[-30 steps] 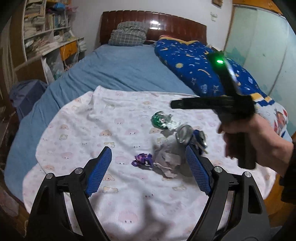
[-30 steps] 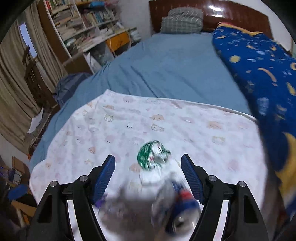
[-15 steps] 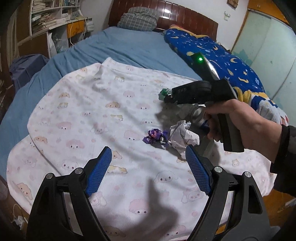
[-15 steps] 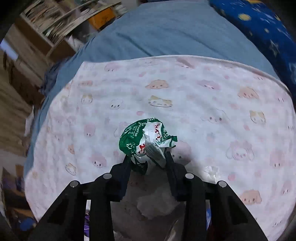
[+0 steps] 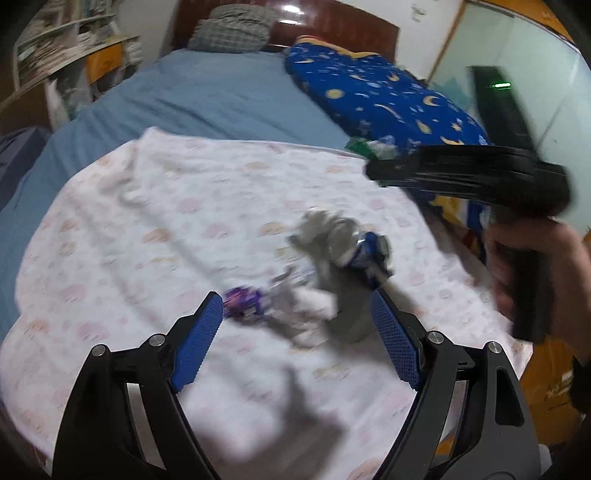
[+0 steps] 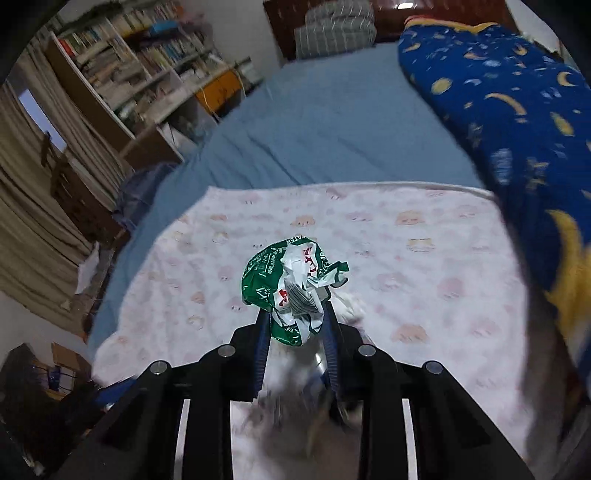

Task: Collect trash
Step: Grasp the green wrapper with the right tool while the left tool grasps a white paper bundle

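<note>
2 tools: right tool point(image 6: 295, 325) pinches the crumpled green wrapper point(image 6: 291, 284); left tool point(image 5: 295, 332) gapes wide, holding nothing.

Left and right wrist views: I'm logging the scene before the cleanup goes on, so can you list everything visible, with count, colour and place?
green wrapper: 1, green and white, crumpled, clamped in the right gripper above the blanket
purple wrapper: 1, purple, on the blanket near the left gripper's left finger
crumpled paper: 1, white-grey, beside the purple wrapper
crushed can: 1, silver and blue, on the blanket beyond the paper
blanket: 1, white with pink animal print, spread over the bed's foot
bed sheet: 1, blue
quilt: 1, dark blue with moons and stars, bed's right side
pillow: 1, grey checked, by the headboard
bookshelf: 1, left wall
left gripper: open, blue pads
right gripper: shut on the green wrapper
right hand: holding the right gripper's handle
</note>
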### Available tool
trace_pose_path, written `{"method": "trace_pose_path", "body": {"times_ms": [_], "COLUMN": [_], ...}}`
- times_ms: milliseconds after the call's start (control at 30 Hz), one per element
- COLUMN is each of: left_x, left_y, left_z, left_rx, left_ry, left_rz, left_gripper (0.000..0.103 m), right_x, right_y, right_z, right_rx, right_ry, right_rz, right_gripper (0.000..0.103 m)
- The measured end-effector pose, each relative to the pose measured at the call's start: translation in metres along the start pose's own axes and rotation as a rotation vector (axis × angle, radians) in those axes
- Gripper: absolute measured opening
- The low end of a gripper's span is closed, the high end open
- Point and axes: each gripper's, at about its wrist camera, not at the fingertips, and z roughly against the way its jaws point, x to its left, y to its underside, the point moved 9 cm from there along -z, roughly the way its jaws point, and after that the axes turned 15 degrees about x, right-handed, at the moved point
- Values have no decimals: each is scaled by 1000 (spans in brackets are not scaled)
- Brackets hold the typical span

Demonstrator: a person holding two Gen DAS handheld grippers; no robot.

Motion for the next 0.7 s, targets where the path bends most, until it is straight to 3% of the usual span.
{"method": "trace_pose_path", "body": {"times_ms": [200,367,500,700], "left_x": [-27,-14,8,15], "left_y": [-9,-7,-4,-3], "left_z": [-50,-82,-89,-83], "left_rx": [84,148,162,166], "left_ry": [-17,-96,-139,-86], "left_rz": [-7,42,117,153], "left_gripper": [78,70,41,32], "right_x": [-27,-67,-79,-73], "right_y": [70,130,159,182], "right_z": [69,102,111,117], "right_rx": [-48,-58,-67,-68], "right_ry": [-16,-82,-100,-85], "right_rz": [-6,-107,-135,-128], "right_gripper": [28,28,28,28]}}
